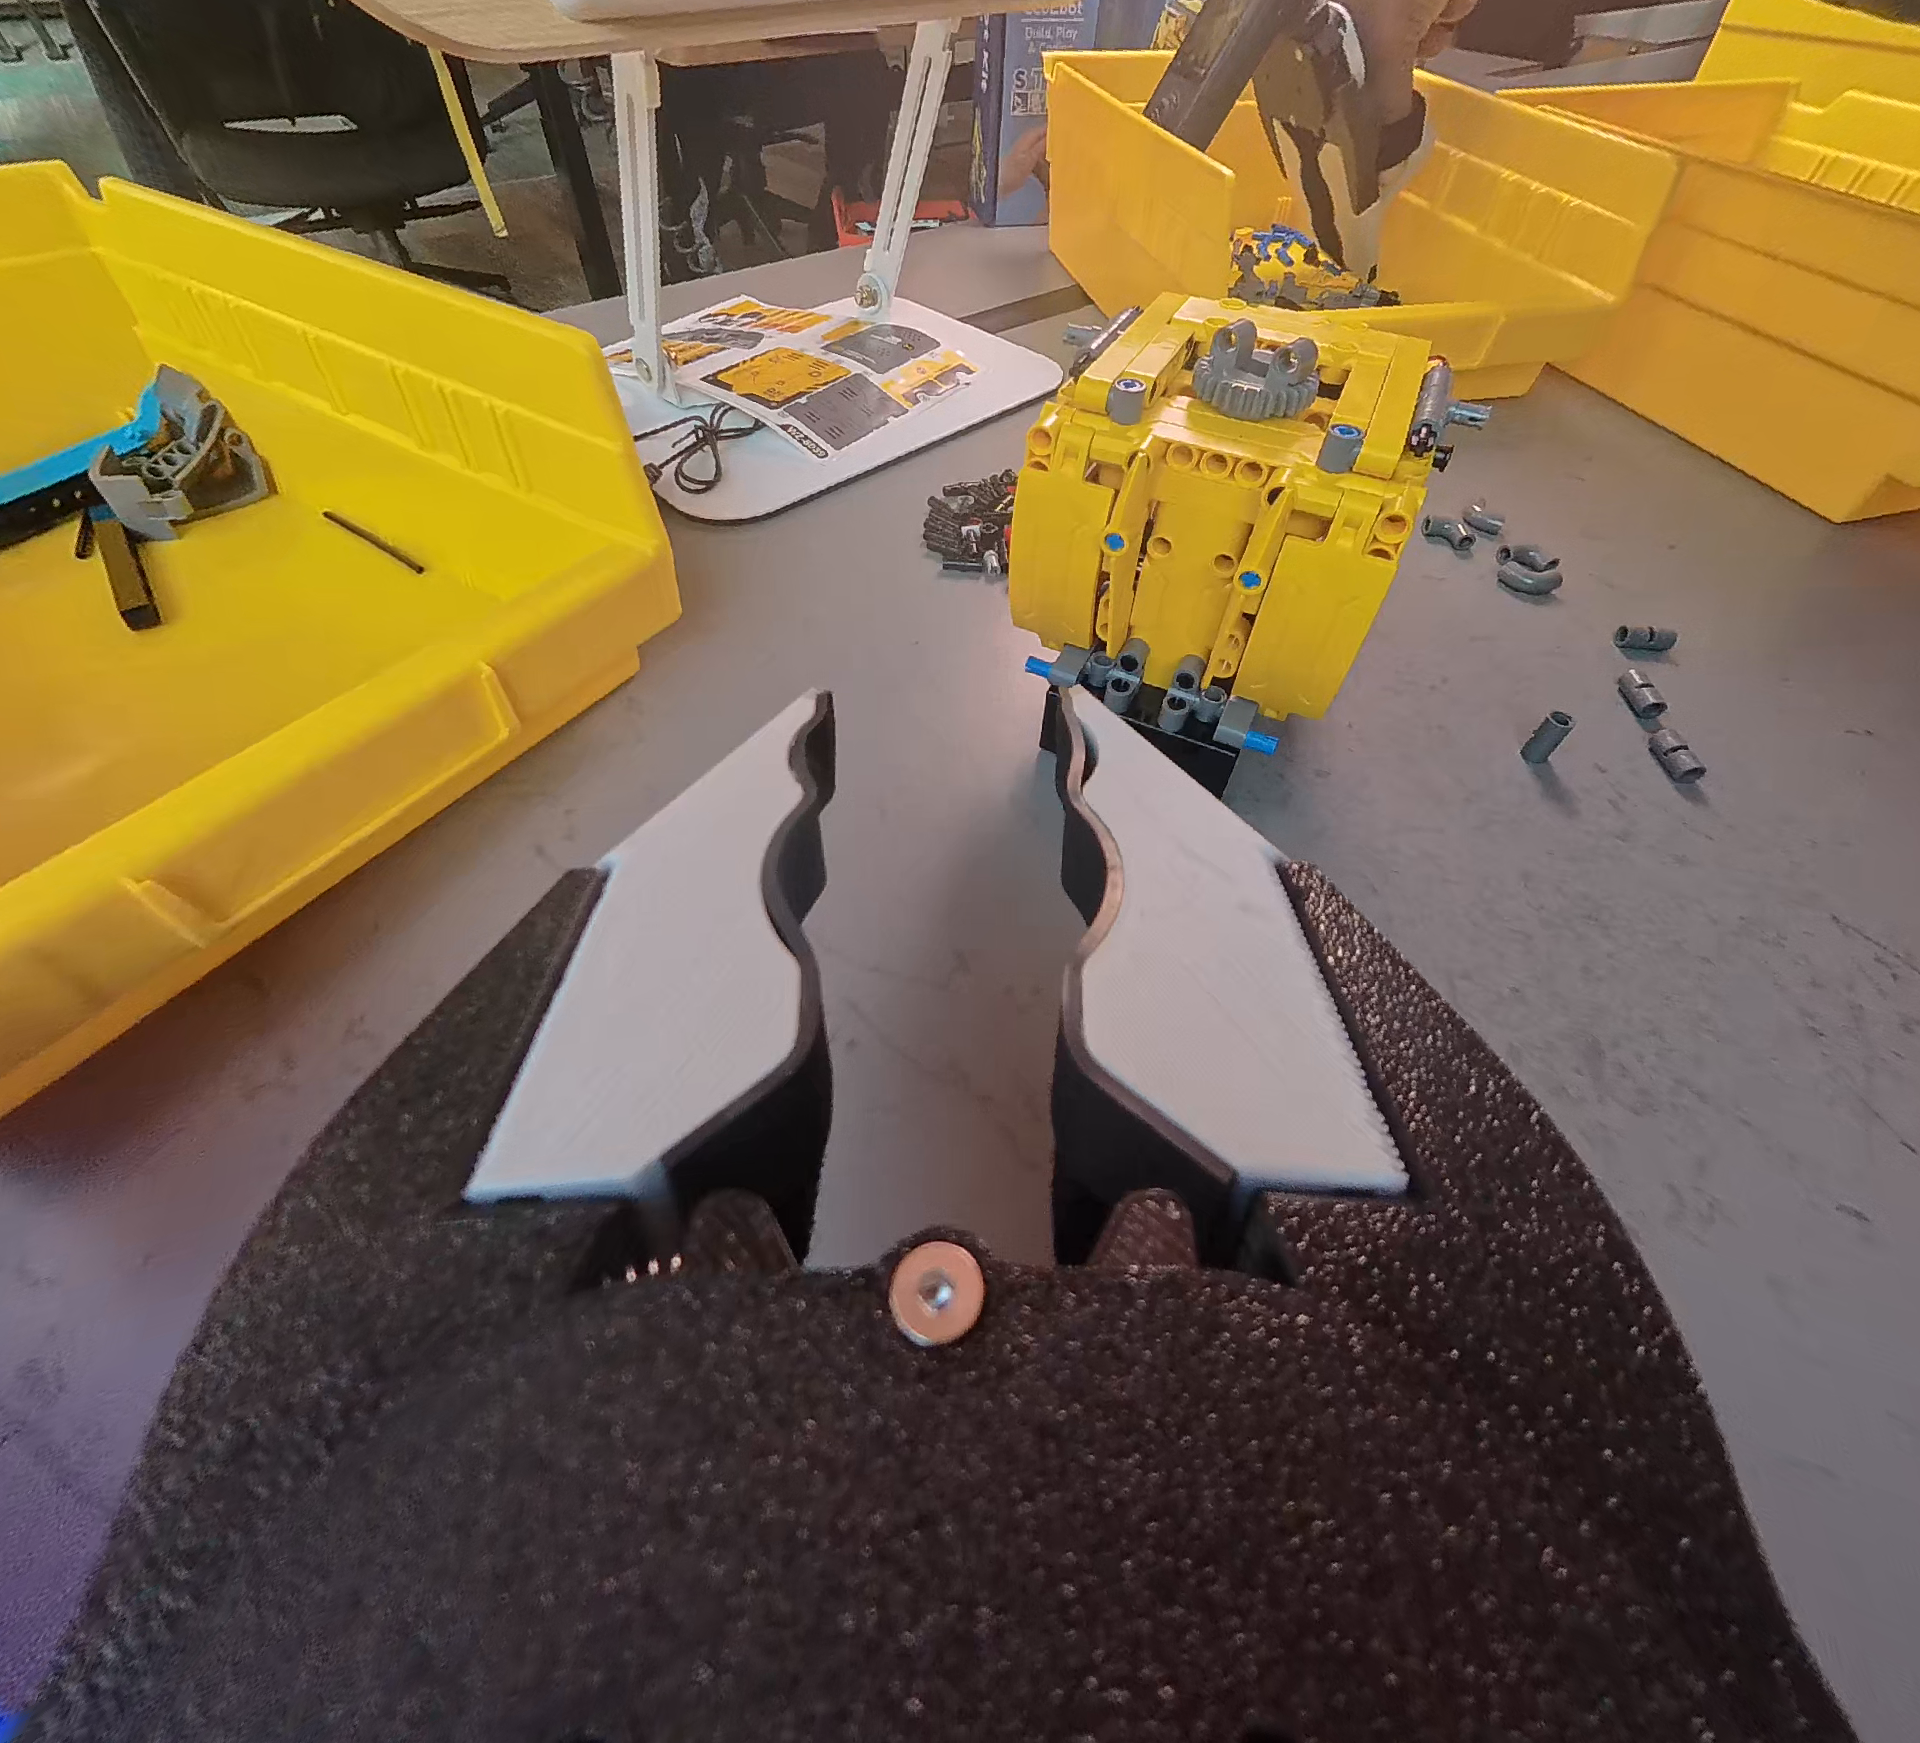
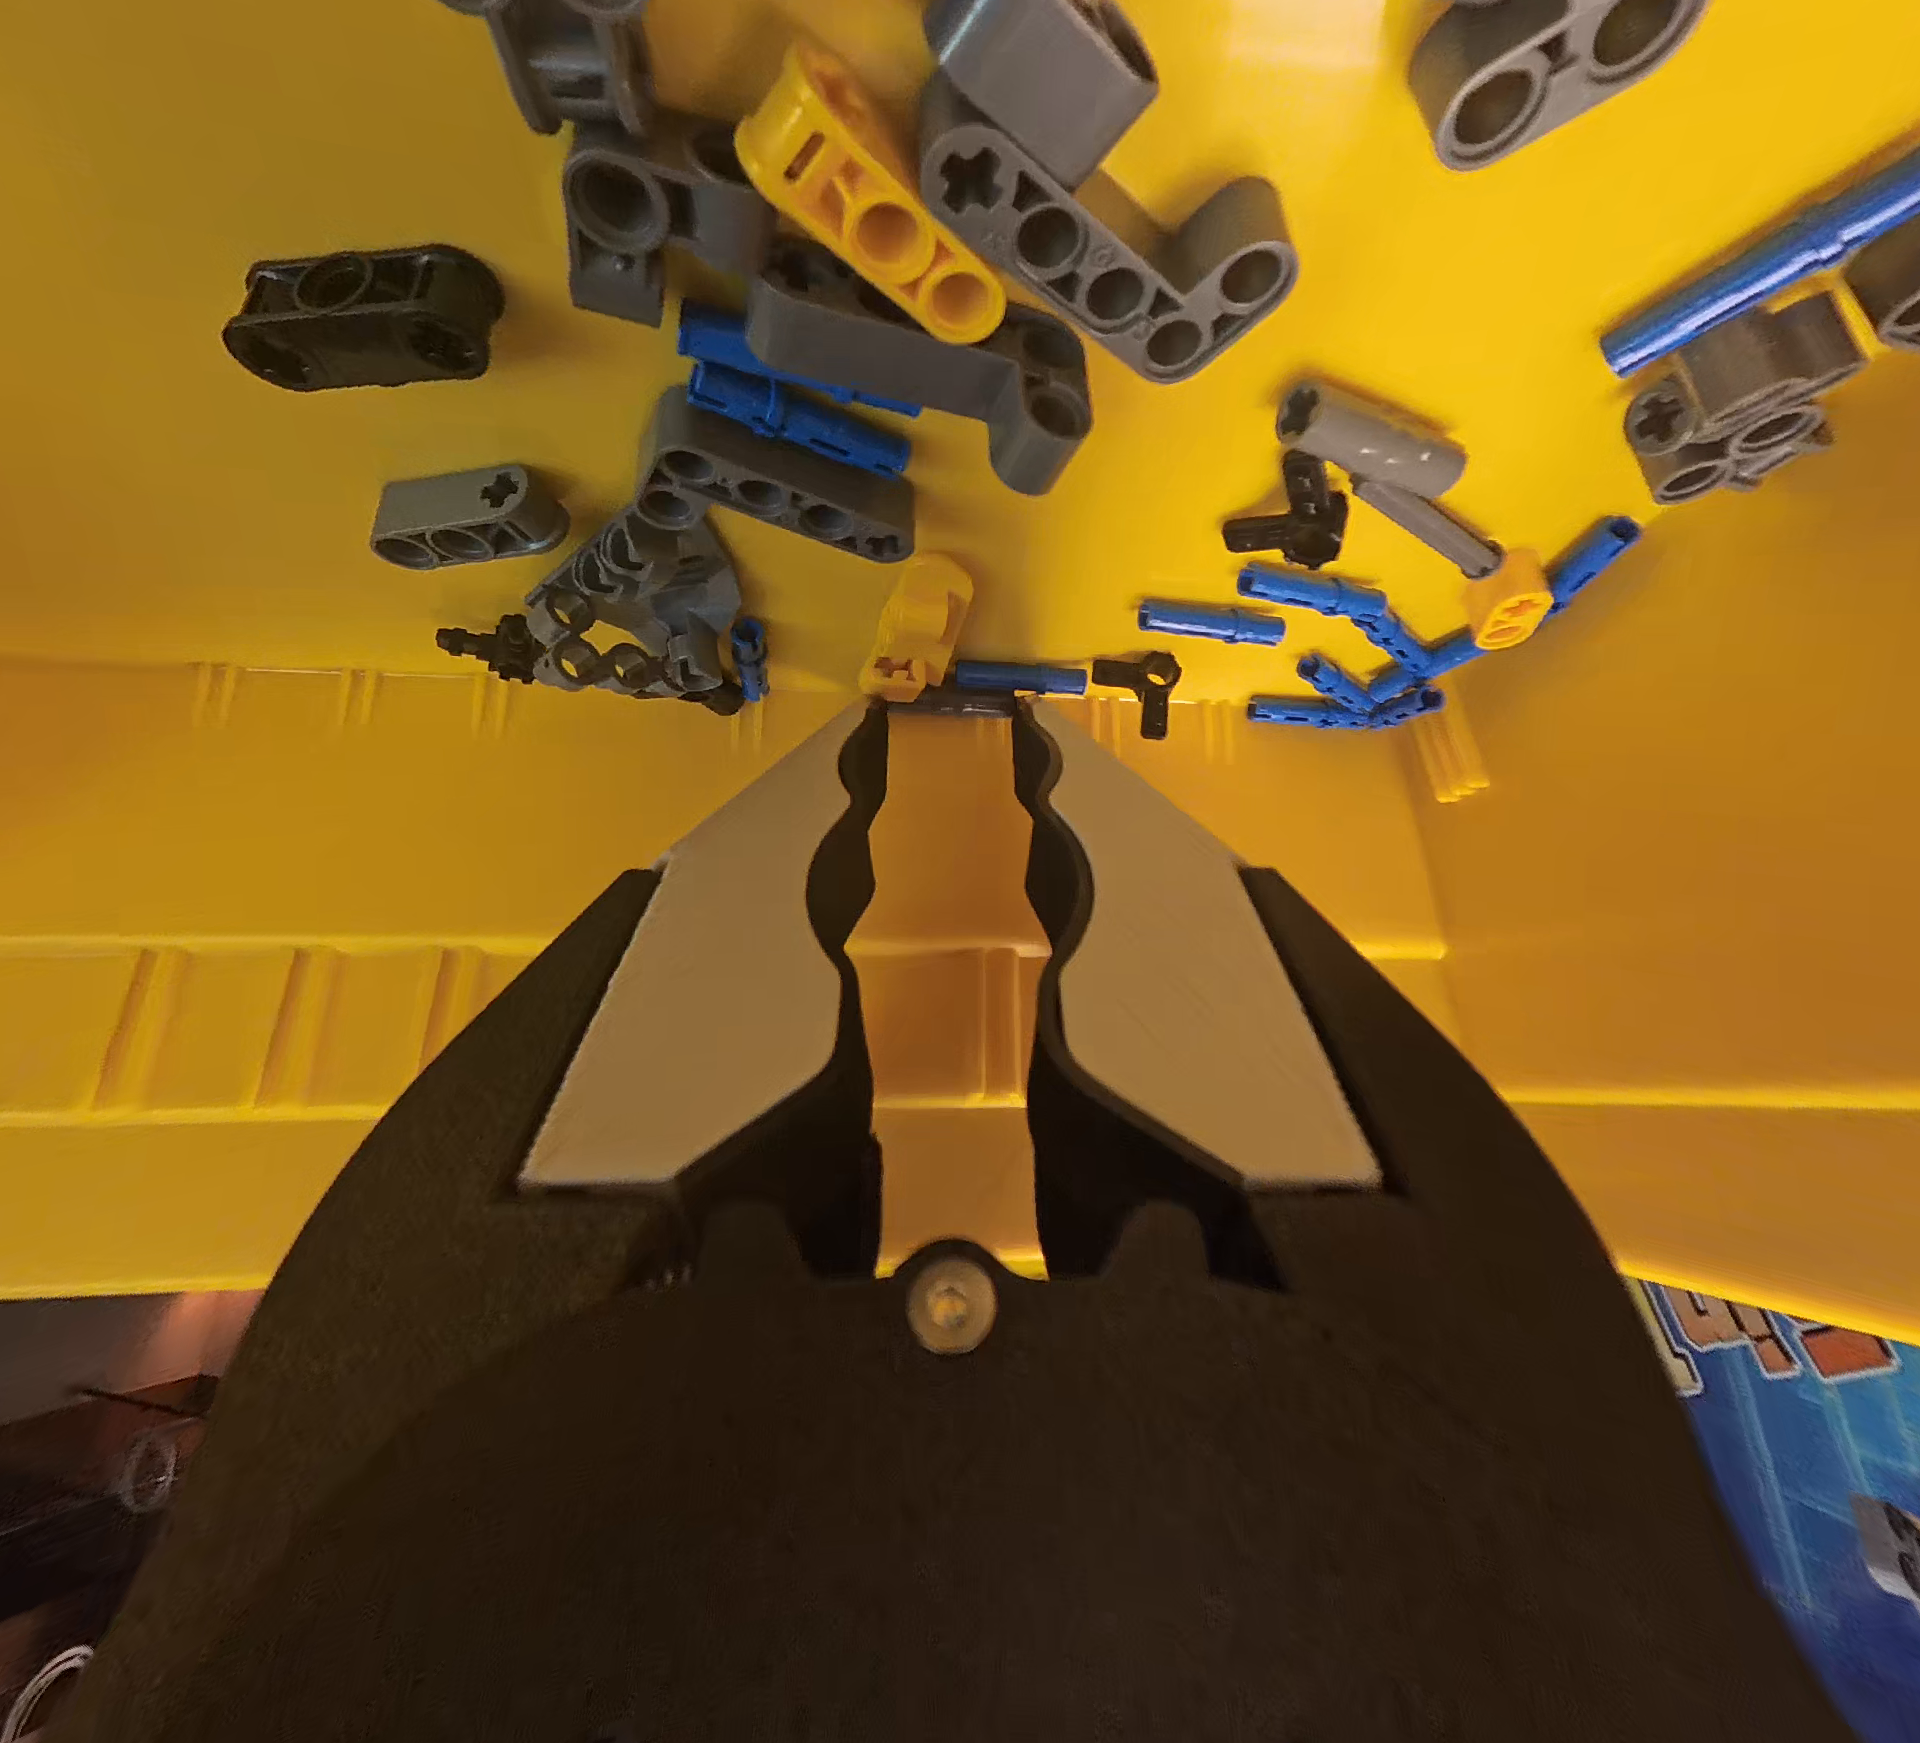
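Observation:
My left gripper [image 1: 948, 717] is open and empty, low over the grey table [image 1: 935, 914]. Its right fingertip is just short of the black base of a yellow brick-built model [image 1: 1216, 509] with a grey gear on top. My right gripper [image 2: 945, 711] reaches into a yellow bin [image 2: 208, 810] of loose pieces. Its tips are closed on the two ends of a thin dark rod [image 2: 961, 705], which spans the gap. A small yellow connector [image 2: 920, 628] and a blue pin [image 2: 1023, 677] lie just beyond. The right gripper also shows in the left wrist view [image 1: 1278, 83], held by a hand over a far bin.
A yellow bin [image 1: 312, 654] with a grey-and-blue part stands at the left. More yellow bins [image 1: 1714, 322] stand at the back right. A white book stand [image 1: 831, 405] with a sticker sheet is behind. Small grey connectors [image 1: 1642, 706] and black pins [image 1: 966, 519] lie around the model. Spacing between my two grippers at the tips: around 55 cm.

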`<state>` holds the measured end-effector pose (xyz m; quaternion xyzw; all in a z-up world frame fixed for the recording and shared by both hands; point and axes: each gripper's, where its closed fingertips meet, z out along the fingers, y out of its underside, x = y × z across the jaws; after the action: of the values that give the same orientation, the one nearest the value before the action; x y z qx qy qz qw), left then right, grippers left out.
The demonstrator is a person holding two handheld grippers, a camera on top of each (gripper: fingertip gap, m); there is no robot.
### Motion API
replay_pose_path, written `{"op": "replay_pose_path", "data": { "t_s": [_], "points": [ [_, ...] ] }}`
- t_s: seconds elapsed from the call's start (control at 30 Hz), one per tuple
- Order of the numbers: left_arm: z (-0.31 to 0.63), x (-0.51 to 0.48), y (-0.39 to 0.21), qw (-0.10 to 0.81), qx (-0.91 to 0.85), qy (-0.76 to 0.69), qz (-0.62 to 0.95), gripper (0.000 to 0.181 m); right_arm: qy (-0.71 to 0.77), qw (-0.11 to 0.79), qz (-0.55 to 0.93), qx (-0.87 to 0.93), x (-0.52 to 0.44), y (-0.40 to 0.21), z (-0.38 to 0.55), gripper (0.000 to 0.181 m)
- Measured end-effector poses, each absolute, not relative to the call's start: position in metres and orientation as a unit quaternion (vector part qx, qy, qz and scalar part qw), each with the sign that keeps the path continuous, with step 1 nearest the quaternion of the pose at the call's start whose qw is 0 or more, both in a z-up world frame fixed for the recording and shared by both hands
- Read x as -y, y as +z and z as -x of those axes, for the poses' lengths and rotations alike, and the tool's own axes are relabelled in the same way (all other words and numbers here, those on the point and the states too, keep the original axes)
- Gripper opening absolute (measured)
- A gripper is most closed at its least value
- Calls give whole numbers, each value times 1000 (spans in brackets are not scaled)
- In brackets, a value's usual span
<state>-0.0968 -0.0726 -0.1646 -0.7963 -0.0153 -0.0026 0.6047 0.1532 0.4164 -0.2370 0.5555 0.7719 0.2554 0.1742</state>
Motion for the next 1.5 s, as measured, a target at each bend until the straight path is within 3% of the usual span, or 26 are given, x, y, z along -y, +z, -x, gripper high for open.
{"op": "replay_pose_path", "data": {
  "t_s": [0.27,0.4,0.53,0.63,0.87,1.13,1.27,1.37,1.5],
  "points": [
    [98,73,-165,604,18,0,797,41,228,146,-566,-779,-409,-221,-146,23],
    [96,72,-163,607,17,-5,795,41,109,17,-532,-839,-350,-167,-112,23],
    [89,74,-154,618,5,-9,786,41,-89,-154,-442,-879,-228,-111,-71,23],
    [84,76,-144,630,-3,-9,777,41,-173,-212,-392,-878,-150,-117,-67,23],
    [82,80,-135,640,-9,3,768,41,-198,-170,-332,-906,-60,-213,-80,24],
    [84,80,-137,636,-11,13,772,41,-195,-127,-320,-918,-45,-241,-82,24],
    [85,79,-140,631,-11,15,775,41,-198,-121,-328,-916,-45,-242,-81,25],
    [86,79,-143,628,-11,15,778,41,-200,-126,-346,-908,-53,-228,-80,44],
    [87,77,-148,624,-8,9,782,41,-236,-263,-411,-840,-123,-132,-49,34]
  ]
}}
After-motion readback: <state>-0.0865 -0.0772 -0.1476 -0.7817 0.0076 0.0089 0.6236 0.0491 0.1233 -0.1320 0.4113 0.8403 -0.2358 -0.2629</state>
